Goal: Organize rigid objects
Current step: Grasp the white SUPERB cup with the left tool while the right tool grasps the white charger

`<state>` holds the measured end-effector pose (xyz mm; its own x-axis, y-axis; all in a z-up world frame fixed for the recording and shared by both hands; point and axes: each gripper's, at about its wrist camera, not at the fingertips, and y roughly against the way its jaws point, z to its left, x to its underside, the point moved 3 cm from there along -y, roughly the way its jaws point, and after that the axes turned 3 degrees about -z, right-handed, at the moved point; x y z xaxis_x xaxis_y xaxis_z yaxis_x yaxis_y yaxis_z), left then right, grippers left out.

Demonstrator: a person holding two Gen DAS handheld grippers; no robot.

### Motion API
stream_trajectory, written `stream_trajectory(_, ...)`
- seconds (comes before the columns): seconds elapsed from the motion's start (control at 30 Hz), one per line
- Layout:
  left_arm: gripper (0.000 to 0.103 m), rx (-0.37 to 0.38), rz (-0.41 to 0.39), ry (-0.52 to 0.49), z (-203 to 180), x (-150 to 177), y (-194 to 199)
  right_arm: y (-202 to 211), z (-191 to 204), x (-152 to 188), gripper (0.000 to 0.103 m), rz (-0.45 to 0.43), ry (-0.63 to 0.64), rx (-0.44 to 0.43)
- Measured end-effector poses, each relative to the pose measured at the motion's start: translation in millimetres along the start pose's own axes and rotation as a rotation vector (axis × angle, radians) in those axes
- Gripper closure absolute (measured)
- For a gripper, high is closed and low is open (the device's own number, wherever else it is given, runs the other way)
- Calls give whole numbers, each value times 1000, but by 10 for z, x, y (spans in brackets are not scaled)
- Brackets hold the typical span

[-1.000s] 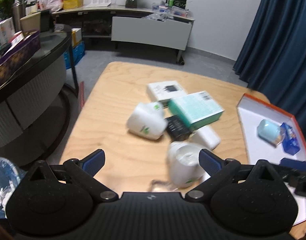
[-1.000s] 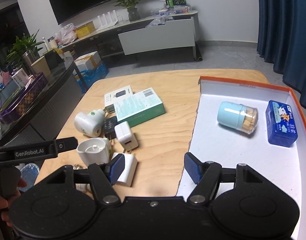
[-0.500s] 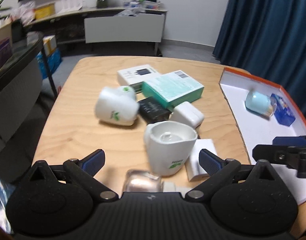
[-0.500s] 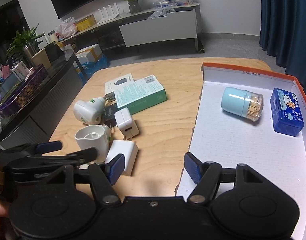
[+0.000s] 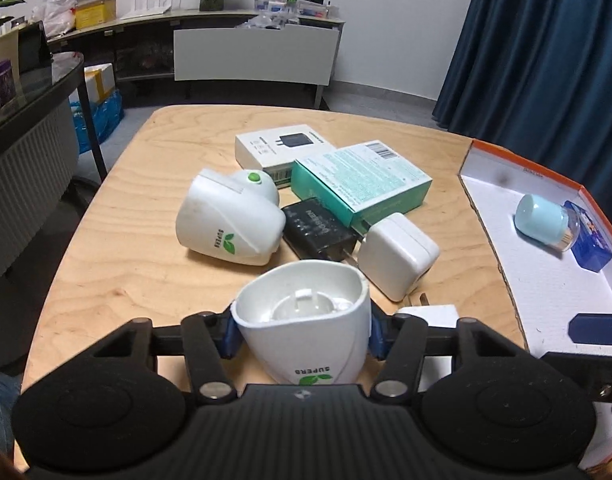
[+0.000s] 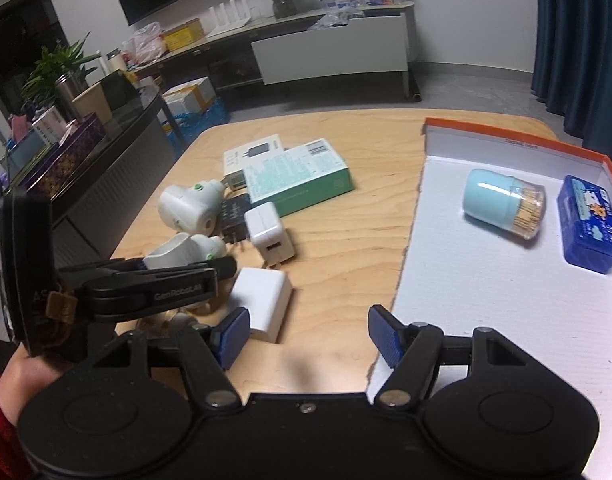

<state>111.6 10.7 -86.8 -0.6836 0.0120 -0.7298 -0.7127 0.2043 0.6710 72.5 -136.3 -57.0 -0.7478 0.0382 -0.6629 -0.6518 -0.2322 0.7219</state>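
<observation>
Two blue-padded left tongs (image 5: pixel 302 334) closing on glossy white plastic cup (image 5: pixel 306 320)

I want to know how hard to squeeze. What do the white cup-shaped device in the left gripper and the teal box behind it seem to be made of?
White cup-shaped device: looks like hard moulded plastic, smooth, slightly glossy, thin even rim.
Teal box: probably printed cardboard, matte, with sharp folded edges and a barcode.

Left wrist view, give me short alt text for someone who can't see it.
The left gripper is closing on a white plug-in device on a wooden table. Behind it lie chargers and boxes; an orange-edged tray sits right.
</observation>
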Motion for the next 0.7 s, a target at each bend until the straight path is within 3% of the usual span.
stream_trajectory(0.4, 46, -96, -50, 22, 305, -113, 305, -368, 295, -38, 24, 35, -18, -49)
stream_trajectory(0.5, 46, -113, -51, 33, 363, -111, 343, -521, 379, -47, 25, 56, -32, -16)
stream_trajectory(0.57, 46, -122, -52, 35, 387, -113, 365, -613, 435, -43, 31, 63, -11, 25)
stream_trajectory(0.7, 46, -115, -53, 40, 397, -115, 393, -719, 458, -7, 52, 59, 38, 77)
